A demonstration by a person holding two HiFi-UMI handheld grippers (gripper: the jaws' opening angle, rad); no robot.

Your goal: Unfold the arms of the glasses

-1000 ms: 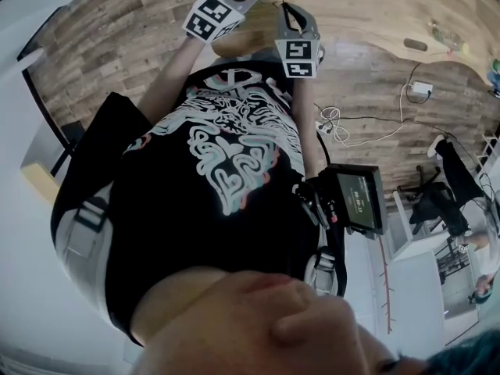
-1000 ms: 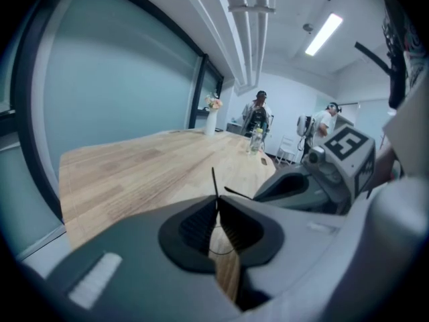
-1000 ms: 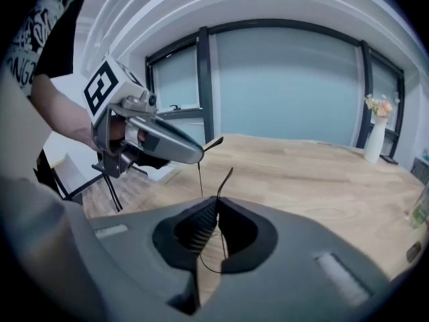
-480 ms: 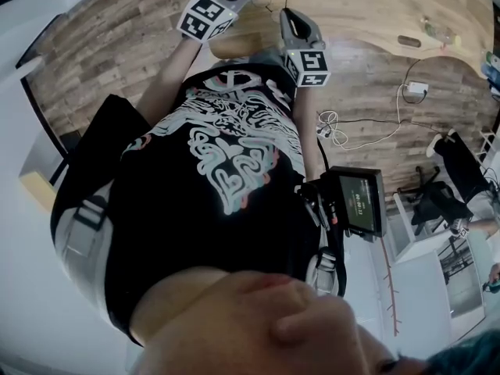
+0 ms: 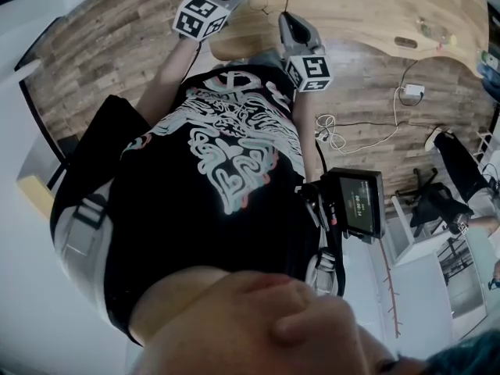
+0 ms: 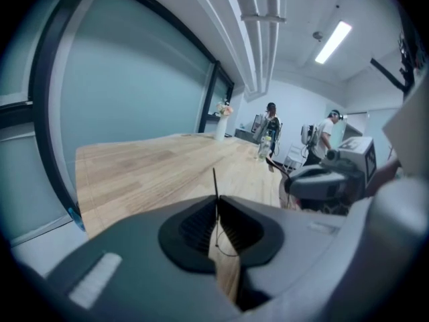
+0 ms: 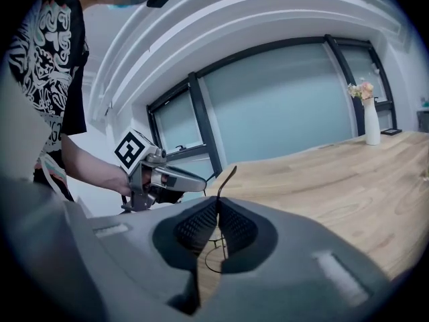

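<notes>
The glasses (image 7: pixel 219 193) are held above the wooden counter (image 6: pixel 154 166). One thin arm (image 6: pixel 215 183) is pinched by the left gripper (image 6: pixel 216 217), and the other arm (image 7: pixel 228 176), curved at its tip, by the right gripper (image 7: pixel 218 223).

Thin black wire glasses (image 7: pixel 226 180), arm tips poking upward.

right gripper (image 7: pixel 218 213) jaws pinched on thin arm of glasses (image 7: pixel 228 176), left gripper (image 7: pixel 198 180) nearby, wooden table (image 7: pixel 335 180), flower vase (image 7: pixel 371 123) beyond
</notes>
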